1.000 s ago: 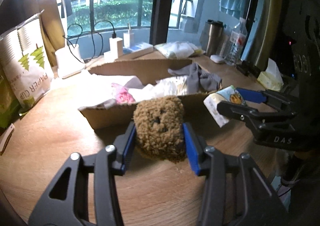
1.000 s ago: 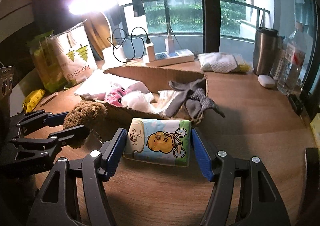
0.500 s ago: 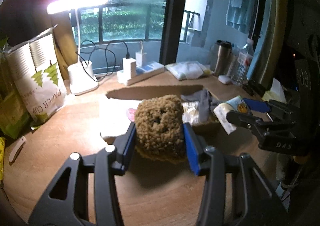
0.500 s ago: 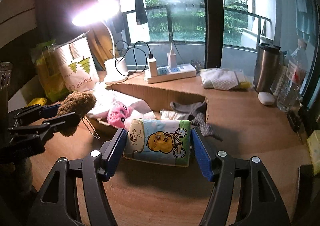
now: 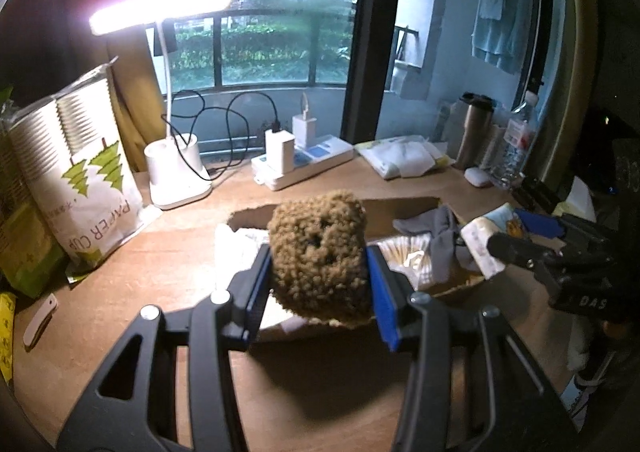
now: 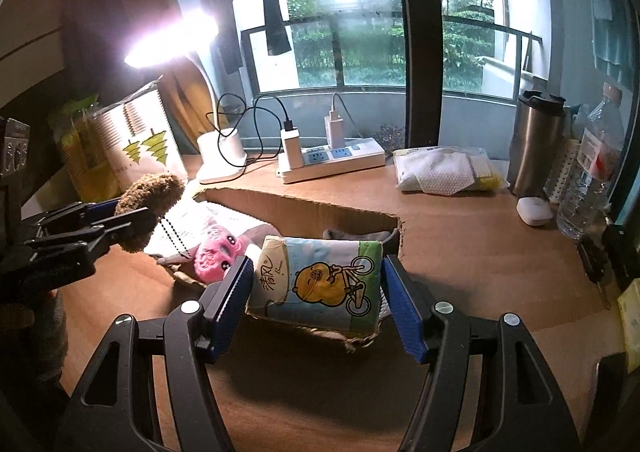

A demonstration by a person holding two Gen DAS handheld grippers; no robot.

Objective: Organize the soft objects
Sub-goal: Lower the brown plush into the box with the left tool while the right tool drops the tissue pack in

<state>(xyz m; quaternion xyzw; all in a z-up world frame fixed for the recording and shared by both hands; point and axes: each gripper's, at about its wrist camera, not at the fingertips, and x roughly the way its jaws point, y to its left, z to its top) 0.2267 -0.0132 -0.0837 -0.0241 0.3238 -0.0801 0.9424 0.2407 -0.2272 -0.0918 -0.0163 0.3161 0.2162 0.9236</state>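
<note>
My left gripper [image 5: 318, 272] is shut on a brown fuzzy plush toy [image 5: 320, 252] and holds it in the air above the near edge of a shallow cardboard box [image 5: 400, 204]. My right gripper [image 6: 316, 288] is shut on a soft tissue pack with a cartoon bear on a bicycle [image 6: 316, 284], held above the box's near wall [image 6: 304, 212]. The box holds a pink plush [image 6: 214, 256], a grey sock [image 5: 440, 236] and white soft items. The brown plush [image 6: 150, 196] shows at the left of the right wrist view, a bead chain hanging from it.
A lit desk lamp [image 5: 176, 172], a power strip with chargers [image 6: 332, 160] and a paper-cup pack [image 5: 76, 180] stand behind the box. A steel tumbler [image 6: 536, 144], a water bottle [image 6: 588, 180], a white wipes pack [image 6: 444, 170] and a small white case [image 6: 534, 210] are at the right.
Both grippers have risen with their loads and moved forward over the box's near edge. The box now sits lower and is partly hidden behind the plush and the tissue pack.
</note>
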